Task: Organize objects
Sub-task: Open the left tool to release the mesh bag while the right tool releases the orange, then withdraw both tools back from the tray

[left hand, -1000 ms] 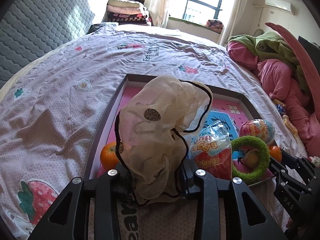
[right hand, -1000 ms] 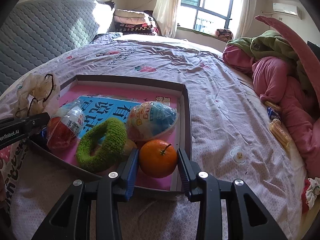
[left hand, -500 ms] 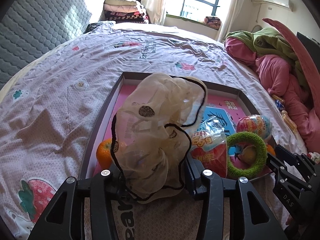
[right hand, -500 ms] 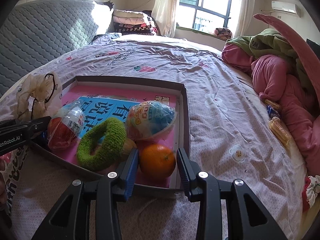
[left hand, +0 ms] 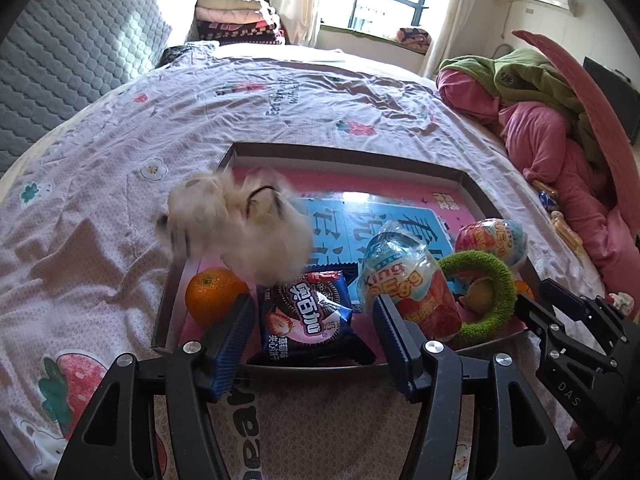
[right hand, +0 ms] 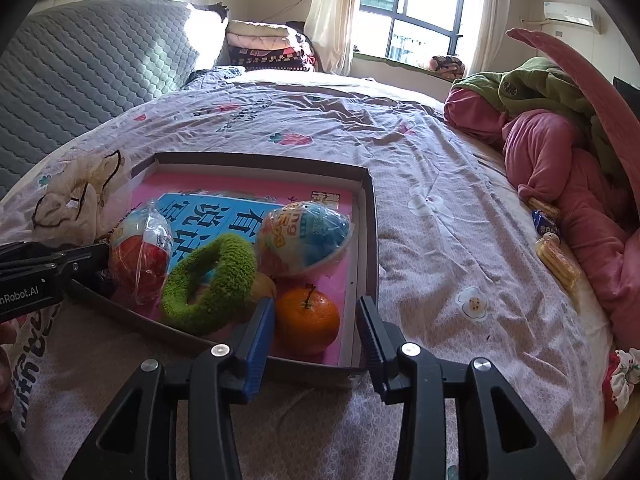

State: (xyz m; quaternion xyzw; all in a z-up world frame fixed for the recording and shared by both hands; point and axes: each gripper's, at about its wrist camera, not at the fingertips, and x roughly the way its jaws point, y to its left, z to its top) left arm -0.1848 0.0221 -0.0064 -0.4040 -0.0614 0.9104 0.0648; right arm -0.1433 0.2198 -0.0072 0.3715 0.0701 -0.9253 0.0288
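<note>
On a bed spread with a lilac printed quilt (right hand: 420, 168), the left gripper (left hand: 314, 334) is seen with its blue-padded jaws spread wide and nothing held between them, a dark cookie packet (left hand: 306, 320) lying in the gap at the near edge of the shallow tray (left hand: 344, 151). The right gripper (right hand: 316, 334) is likewise parted wide, an orange (right hand: 307, 314) resting on the tray floor between its fingers but gripped by neither. Just beyond, the tray is crowded: a green fuzzy ring (right hand: 208, 282) is leaned against a yellowish object, flanked by a red-and-white wrapped egg toy (right hand: 140, 252) and a blue-and-white one (right hand: 306, 236); a second orange (left hand: 214, 296) sits in the near left corner. A beige sheer scrunchie (left hand: 236, 228) (blurred in the left wrist view) is caught at the tray's left wall; whether it rests inside or on the rim cannot be told. Farther right, small snack packets (right hand: 554, 236) lie beside heaped pink and green bedding (right hand: 560, 152). Folded blankets (right hand: 266, 46) and a window (right hand: 416, 12) are seen at the back.
</note>
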